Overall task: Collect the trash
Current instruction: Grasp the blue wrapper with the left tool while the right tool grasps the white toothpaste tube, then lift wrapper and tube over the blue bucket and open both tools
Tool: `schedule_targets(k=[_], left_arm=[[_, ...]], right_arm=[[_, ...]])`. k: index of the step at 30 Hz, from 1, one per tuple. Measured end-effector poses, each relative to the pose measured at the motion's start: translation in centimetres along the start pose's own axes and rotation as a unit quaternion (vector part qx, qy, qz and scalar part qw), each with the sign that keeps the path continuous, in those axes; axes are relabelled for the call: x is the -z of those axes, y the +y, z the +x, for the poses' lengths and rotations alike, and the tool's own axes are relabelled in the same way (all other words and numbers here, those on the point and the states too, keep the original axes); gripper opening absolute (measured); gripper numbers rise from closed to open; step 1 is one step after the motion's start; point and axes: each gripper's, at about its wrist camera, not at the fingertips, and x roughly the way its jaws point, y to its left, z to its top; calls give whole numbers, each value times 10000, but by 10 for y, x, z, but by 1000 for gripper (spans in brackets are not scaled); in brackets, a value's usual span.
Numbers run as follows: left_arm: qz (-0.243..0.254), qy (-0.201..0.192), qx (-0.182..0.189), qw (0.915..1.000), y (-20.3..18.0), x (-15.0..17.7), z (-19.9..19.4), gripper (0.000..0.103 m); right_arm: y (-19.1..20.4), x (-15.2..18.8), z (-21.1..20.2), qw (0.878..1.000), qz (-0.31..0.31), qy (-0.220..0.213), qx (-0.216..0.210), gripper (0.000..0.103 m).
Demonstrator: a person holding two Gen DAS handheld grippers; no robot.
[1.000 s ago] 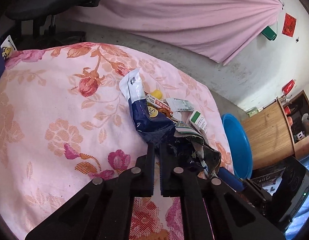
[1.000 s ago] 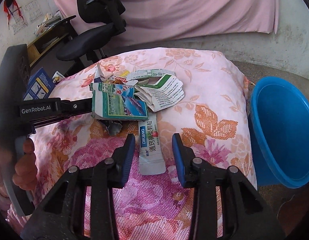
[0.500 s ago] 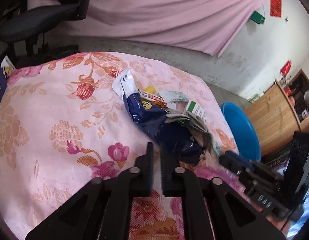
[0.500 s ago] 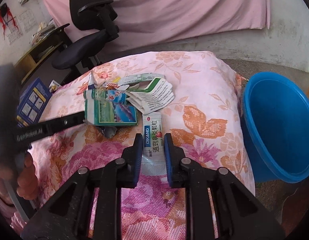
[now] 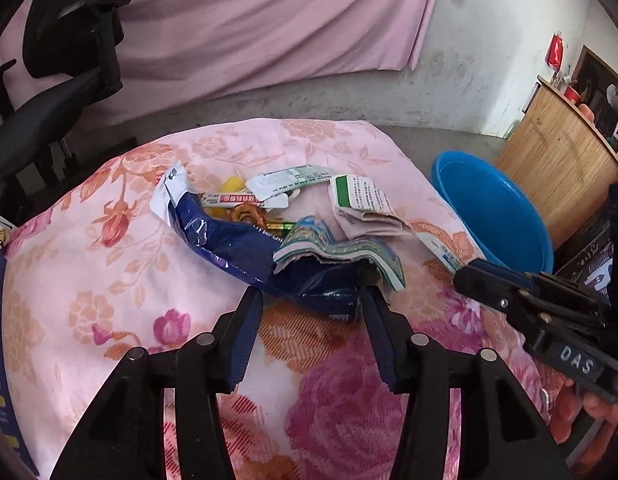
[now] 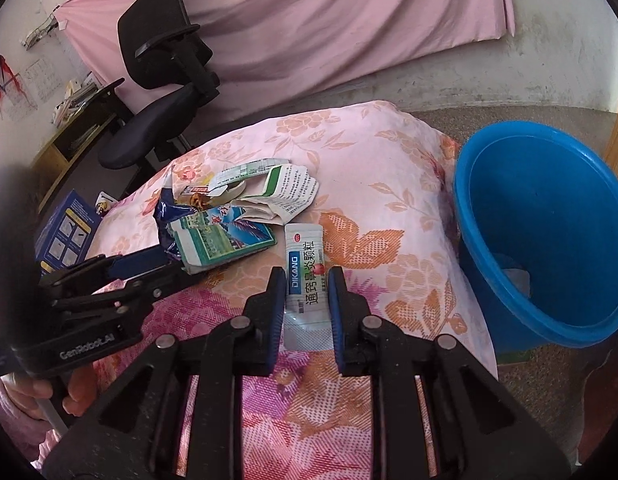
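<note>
Sachet (image 6: 305,280) in white and blue sits at centre frame, pinched by its long edges between our right gripper (image 6: 307,300)'s closed-in fingers. Our left gripper (image 5: 309,320) stands spread wide around the crumpled blue wrapper (image 5: 245,252), touching nothing we can confirm. Torn cartons (image 5: 361,204) pile behind on the floral cloth (image 5: 109,280). At right, the blue basin (image 6: 549,220) holds something pale, hard to identify.
</note>
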Motion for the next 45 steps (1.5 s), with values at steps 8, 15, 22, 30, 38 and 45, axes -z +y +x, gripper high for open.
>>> schedule_targets(k=[8, 15, 22, 30, 38, 45], left_arm=[[-160, 1, -84, 9998, 0, -7, 12, 45], [-571, 8, 259, 9980, 15, -2, 6, 12], [-773, -28, 412, 9962, 25, -1, 1, 2], [-557, -540, 216, 9967, 29, 18, -39, 1], [44, -1724, -150, 9849, 10, 29, -88, 1], [520, -2792, -111, 9588, -25, 17, -129, 1]], right_arm=[[-3, 2, 1, 9999, 20, 45, -98, 50], [-4, 2, 3, 9999, -12, 100, -137, 50], [-4, 1, 5, 9998, -6, 123, -165, 50], [10, 3, -4, 9990, -394, -127, -164, 49], [26, 12, -48, 9878, -750, -1361, -90, 49], [35, 26, -111, 9379, -1135, -3269, 251, 49]])
